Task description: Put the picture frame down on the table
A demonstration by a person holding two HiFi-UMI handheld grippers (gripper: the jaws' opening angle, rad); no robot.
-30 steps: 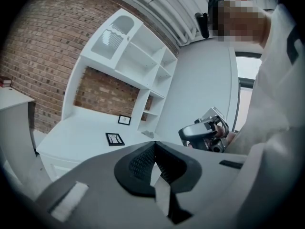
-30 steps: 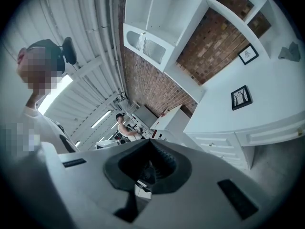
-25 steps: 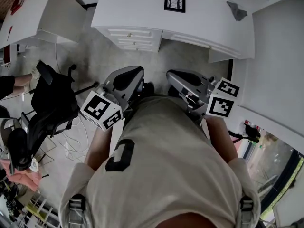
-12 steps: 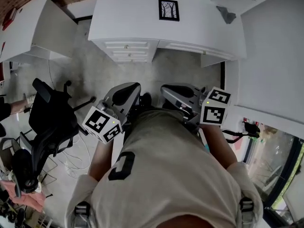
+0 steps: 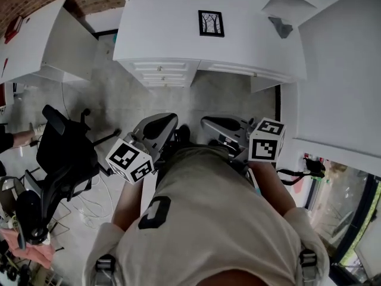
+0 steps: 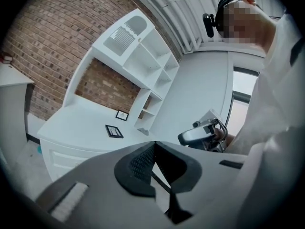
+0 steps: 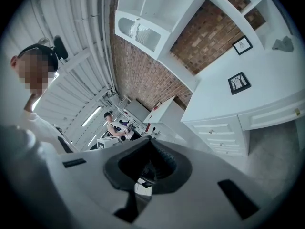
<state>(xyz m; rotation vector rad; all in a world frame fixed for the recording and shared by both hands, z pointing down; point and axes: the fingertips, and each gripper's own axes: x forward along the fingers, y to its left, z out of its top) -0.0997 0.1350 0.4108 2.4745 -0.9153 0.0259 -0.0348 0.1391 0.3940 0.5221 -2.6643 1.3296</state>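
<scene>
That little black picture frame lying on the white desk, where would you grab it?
Probably the picture frame by its near black edge, approaching from the front of the desk: it lies flat, so only the thin rim offers a hold.
</scene>
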